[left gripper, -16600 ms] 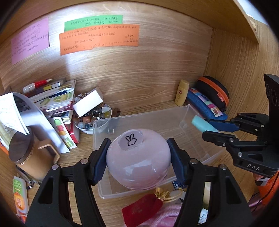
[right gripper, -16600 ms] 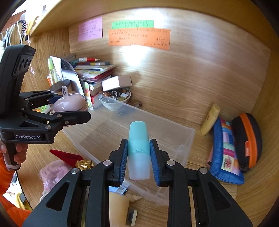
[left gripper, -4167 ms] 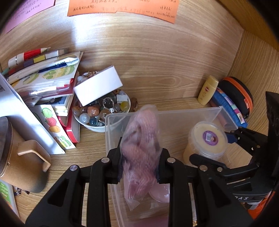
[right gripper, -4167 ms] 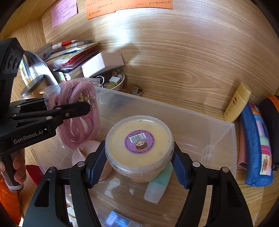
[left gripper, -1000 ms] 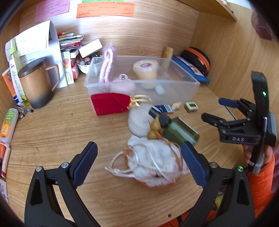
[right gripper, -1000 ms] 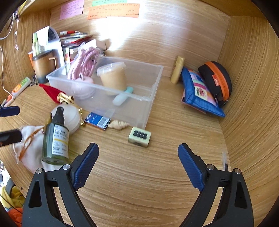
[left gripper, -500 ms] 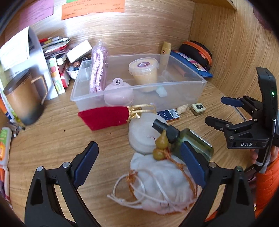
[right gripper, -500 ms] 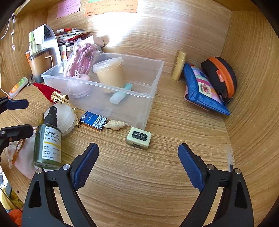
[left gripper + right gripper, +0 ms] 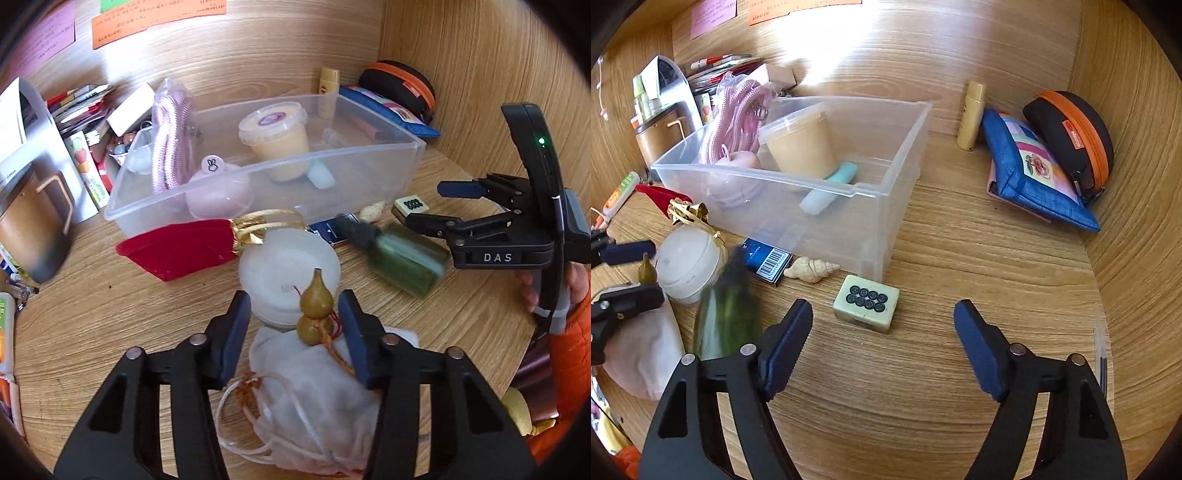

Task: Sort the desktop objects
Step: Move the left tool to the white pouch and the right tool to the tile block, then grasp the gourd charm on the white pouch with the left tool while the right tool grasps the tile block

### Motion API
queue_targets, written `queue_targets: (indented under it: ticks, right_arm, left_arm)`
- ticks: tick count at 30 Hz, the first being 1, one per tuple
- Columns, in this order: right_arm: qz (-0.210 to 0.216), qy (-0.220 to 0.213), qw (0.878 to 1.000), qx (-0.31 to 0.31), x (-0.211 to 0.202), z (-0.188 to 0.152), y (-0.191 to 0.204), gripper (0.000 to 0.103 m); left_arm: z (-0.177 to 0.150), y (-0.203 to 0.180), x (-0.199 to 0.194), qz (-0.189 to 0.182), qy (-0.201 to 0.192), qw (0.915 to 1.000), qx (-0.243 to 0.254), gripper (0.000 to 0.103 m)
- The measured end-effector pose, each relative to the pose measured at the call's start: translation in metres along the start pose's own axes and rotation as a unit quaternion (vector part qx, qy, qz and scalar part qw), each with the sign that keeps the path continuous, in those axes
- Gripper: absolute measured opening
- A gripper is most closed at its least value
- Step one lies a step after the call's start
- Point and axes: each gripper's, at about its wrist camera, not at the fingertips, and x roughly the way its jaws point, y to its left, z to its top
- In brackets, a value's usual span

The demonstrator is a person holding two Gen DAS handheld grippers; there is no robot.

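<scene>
Along the left of the worktop (image 9: 979, 258), the left gripper (image 9: 295, 325) has just been closing about the small gourd charm (image 9: 316, 308), pads not yet pressing; it stands upright on the white pouch (image 9: 314, 387), stem pointing up. Behind, the clear bin (image 9: 905, 155) already holds pink cord, pink case, lidded tub and mint tube. Outside it lie the red pouch (image 9: 177, 249), round white box (image 9: 288, 269), green bottle (image 9: 402, 254), lying lengthwise with cap toward the bin, and shell (image 9: 809, 268). Rightward, the right gripper (image 9: 882, 347) has just been narrowing, empty, near the mahjong tile (image 9: 866, 302).
</scene>
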Motion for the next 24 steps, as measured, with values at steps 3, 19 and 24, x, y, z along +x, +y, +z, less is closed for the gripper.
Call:
queue_targets:
  ticks: [3,19,24]
  right_arm:
    - [0.009,0.013,1.000,0.003,0.008,-0.001,-0.003,0.072]
    - [0.032,0.015,0.999,0.000,0.014,0.001,0.000,0.041]
    - [0.037,0.013,0.999,-0.005,0.014,-0.001,0.004,0.033]
  left_arm:
    - [0.001,0.000,0.001,-0.001,-0.002,1.0000,-0.003,0.048]
    - [-0.005,0.007,-0.003,-0.013,-0.004,0.9991,-0.041,0.031]
    - [-0.005,0.006,-0.003,-0.018,-0.004,0.9991,-0.038,0.030]
